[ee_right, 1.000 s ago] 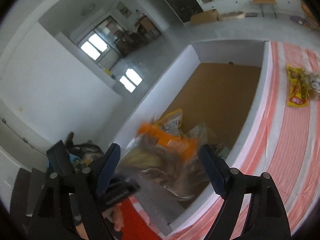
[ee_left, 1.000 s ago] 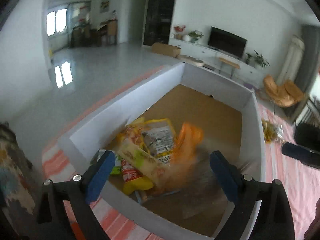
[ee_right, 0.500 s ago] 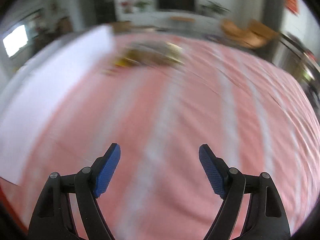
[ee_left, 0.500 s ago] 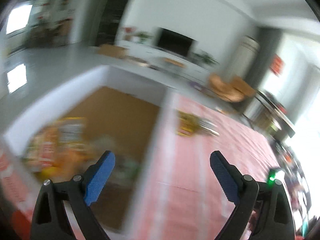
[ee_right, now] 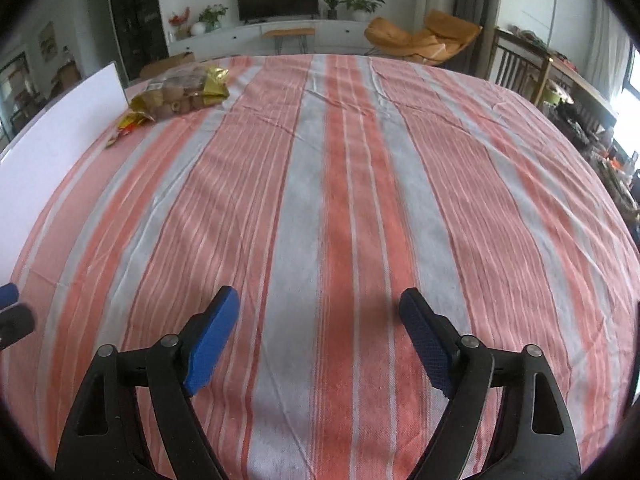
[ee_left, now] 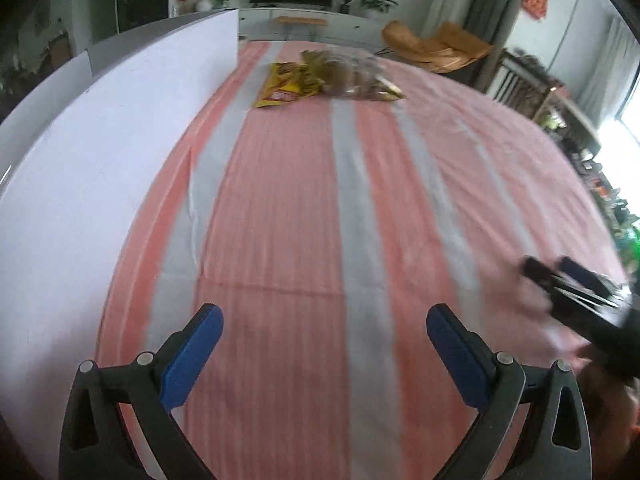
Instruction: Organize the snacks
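A fetching step is judged to be in hand. The white box, at nine o'clock, is being shown by its outer wall only; its contents cannot be told. The left gripper is being held spread, empty. Two snack bags are lying at twelve o'clock, calling for a long reach. The right gripper is likewise being held spread over striped cloth.
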Motion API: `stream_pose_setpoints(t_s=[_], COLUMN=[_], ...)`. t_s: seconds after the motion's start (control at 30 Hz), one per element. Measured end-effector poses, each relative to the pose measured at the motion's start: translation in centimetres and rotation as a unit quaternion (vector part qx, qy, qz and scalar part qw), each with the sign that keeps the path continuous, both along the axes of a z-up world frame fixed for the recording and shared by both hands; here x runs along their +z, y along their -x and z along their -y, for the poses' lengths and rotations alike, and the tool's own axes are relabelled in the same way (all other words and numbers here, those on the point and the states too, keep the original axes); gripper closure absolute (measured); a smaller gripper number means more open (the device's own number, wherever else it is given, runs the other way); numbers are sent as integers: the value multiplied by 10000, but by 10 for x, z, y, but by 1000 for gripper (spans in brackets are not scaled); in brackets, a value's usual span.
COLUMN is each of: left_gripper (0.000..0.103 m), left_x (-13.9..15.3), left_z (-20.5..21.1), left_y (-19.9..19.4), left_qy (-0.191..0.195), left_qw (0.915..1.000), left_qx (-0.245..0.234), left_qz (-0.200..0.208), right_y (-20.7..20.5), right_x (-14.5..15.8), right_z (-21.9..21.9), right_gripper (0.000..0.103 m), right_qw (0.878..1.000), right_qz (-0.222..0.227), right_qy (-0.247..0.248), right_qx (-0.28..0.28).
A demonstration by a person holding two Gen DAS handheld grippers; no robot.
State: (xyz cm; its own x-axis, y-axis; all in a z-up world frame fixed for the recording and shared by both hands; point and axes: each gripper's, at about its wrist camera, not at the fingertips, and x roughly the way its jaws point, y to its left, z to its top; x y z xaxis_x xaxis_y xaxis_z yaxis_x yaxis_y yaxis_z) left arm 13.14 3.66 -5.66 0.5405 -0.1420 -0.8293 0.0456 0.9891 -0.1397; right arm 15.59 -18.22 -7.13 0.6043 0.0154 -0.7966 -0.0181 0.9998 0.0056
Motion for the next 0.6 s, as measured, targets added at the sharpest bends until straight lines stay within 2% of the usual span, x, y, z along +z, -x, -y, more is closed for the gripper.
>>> stream_pose_setpoints(t_s=[0.13, 0.2, 0.27, 0.4, 0.6], left_gripper=[2, 2, 1, 0, 0], left_x=[-11, -12, -15, -18, -17], left_z=[5, 0, 1, -1, -1], left_y=[-22, -25, -32, -28, -30], left_qy=[-548, -691, -693, -672, -646], left_qw=[9984, 9975, 9976, 9973, 9975], left_qx=[-40, -61, -46, 50, 49], left_qz=[113, 114, 71, 294, 284], right_y=[0, 0, 0, 0, -1], right_x=[-3, -3, -2, -2, -4], right_z=[0, 0, 1, 0, -1], right_gripper=[16, 16, 16, 16, 15], right_qw=[10000, 10000, 10000, 10000, 10000], right_qz=[-2, -1, -2, -2, -7], right_qy=[-3, 1, 1, 2, 10], right_qx=[-1, 1, 0, 1, -7])
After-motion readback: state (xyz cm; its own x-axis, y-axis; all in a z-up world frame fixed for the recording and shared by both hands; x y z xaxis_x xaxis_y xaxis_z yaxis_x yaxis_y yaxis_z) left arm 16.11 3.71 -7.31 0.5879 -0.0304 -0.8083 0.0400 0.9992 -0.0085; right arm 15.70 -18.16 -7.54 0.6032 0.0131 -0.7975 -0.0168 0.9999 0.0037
